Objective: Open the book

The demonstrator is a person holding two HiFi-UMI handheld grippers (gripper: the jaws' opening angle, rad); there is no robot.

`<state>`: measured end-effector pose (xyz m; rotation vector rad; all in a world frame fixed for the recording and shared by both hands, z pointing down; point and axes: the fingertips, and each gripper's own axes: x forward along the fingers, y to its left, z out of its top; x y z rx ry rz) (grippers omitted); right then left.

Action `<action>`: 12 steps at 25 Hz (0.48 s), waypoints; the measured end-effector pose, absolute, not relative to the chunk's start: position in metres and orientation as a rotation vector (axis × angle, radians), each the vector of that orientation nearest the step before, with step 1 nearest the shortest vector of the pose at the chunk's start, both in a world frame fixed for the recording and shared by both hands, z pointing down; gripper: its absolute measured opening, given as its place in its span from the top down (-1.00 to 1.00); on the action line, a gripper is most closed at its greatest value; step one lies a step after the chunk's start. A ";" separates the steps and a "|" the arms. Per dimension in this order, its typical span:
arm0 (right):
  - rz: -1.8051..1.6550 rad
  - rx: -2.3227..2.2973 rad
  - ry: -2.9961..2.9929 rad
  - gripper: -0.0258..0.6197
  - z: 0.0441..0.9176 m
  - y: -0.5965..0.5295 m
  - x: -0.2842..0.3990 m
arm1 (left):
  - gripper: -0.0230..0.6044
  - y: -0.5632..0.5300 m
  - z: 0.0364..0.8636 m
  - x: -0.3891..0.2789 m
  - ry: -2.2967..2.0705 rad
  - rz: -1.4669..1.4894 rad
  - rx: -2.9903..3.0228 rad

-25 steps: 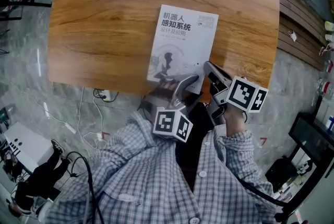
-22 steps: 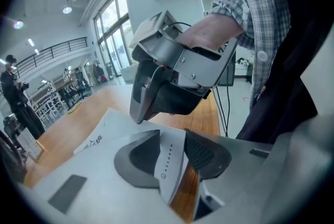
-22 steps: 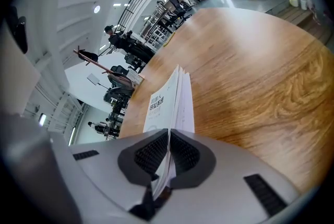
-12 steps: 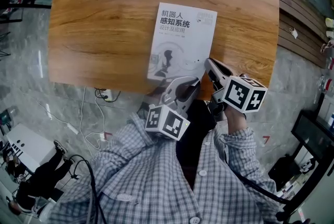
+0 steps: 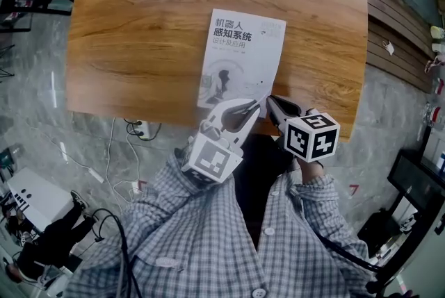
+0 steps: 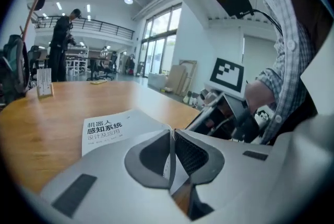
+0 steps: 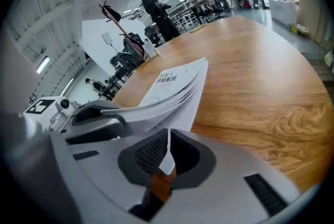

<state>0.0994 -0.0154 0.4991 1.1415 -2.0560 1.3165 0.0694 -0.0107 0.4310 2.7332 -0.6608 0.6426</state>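
At the near corner of the book (image 5: pixel 240 60), the left gripper (image 5: pixel 253 107) is closing its jaws on the cover (image 6: pixel 104 129), while the right gripper (image 5: pixel 269 101) is clamped on a page (image 7: pixel 180 110).

Printed in dark type on the white cover of the book (image 5: pixel 240 64): 机器人 on top, 感知系统 in heavier strokes beneath, 设计及应用 in thinner, lighter type last. Legible again on the same cover in the left gripper view. Too small to read: the fine line under the title, the pale block at the cover's upper right corner, and the print on the upright card (image 6: pixel 44 83) far back on the bench (image 6: pixel 31 134).
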 end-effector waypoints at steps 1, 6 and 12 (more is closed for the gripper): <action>1.306 1.119 -2.064 0.83 0.502 -0.015 0.093 | 0.81 -0.014 0.428 0.067 -0.676 0.610 2.720; 1.233 1.047 -2.050 0.83 0.522 -0.021 0.077 | 0.81 -0.032 0.412 0.052 -0.789 0.478 2.659; 1.236 1.010 -2.027 0.83 0.527 -0.021 0.069 | 0.81 -0.050 0.387 0.015 -0.963 0.332 2.552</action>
